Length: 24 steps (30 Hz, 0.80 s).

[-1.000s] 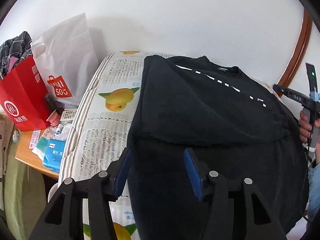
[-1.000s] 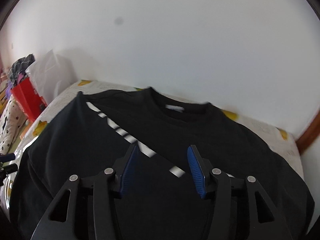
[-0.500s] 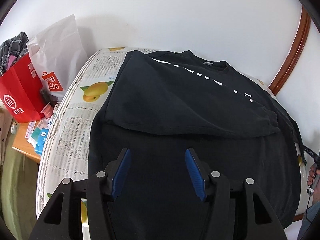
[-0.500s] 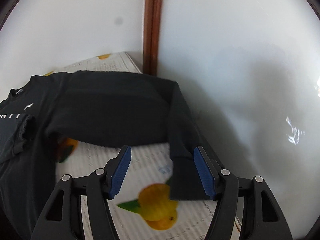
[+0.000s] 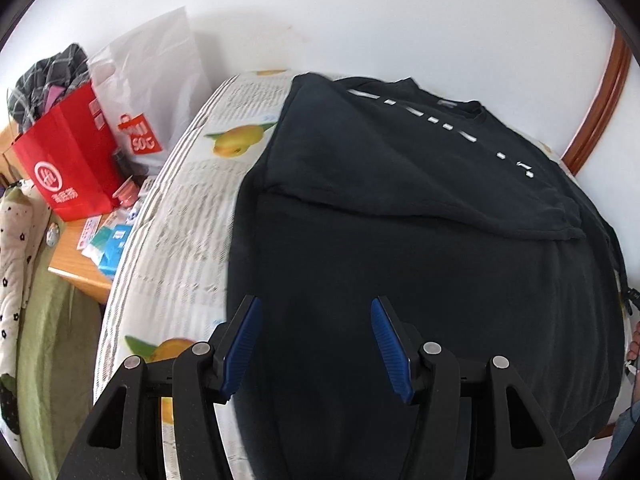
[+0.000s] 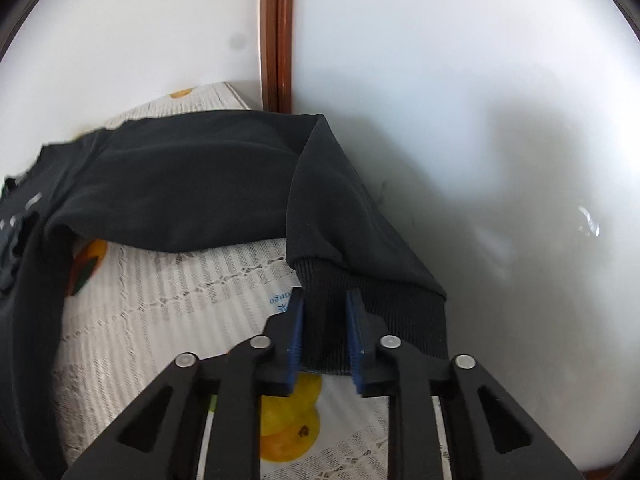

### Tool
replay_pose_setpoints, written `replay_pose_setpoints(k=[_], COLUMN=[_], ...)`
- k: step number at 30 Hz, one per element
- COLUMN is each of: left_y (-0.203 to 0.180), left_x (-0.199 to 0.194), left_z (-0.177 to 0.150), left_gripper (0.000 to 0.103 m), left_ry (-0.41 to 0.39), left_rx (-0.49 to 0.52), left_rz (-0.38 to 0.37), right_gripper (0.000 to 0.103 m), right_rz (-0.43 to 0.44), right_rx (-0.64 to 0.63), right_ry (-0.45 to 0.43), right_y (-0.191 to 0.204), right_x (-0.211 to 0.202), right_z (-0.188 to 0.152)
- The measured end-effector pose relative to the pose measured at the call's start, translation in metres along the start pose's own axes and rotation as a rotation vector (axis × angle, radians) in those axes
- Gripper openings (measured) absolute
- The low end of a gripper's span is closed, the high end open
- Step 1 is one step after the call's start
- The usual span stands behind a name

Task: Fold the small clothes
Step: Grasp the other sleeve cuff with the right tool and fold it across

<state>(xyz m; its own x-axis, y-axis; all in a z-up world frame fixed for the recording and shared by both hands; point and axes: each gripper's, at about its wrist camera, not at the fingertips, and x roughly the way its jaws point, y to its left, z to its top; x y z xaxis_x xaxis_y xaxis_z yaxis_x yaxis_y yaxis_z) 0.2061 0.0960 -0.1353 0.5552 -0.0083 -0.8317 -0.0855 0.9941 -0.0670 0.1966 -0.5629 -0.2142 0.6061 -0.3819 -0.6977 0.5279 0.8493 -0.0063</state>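
Sweatshirt (image 5: 420,248): black, spread across my fruit-print bed cover (image 5: 180,220), one sleeve already folded over the chest.
Cuff (image 6: 376,312): ribbed sleeve end, lying by the white wall (image 6: 480,120).
Right gripper (image 6: 325,334): I have it pinching that cuff.
Left gripper (image 5: 316,344): fingers spread above the sweatshirt's lower part, holding nothing.

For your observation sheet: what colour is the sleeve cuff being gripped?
Black, ribbed cuff; clearest in the right wrist view.

Black sweatshirt (image 5: 400,240) flat on bed, one sleeve folded
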Motion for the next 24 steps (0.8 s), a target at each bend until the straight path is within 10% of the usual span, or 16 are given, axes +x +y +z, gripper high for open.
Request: replay_pose_setpoints(k=[13,24], left_y=[0.026,0.049], left_x=[0.02,0.021], left_z=[-0.026,-0.03], left_gripper=[0.058,0.065], left_ry=[-0.011,-0.034], left_rx=[0.061,0.013], left_rz=[0.087,-0.018], right_gripper=[0.005,0.005], right_rz=[0.156,0.508], right_rx=[0.007,-0.26], right_ry=[-0.116,-0.134], right_y=[0.05,0.259], right_x=[-0.096,-0.184], right_z=[0.044,0.052])
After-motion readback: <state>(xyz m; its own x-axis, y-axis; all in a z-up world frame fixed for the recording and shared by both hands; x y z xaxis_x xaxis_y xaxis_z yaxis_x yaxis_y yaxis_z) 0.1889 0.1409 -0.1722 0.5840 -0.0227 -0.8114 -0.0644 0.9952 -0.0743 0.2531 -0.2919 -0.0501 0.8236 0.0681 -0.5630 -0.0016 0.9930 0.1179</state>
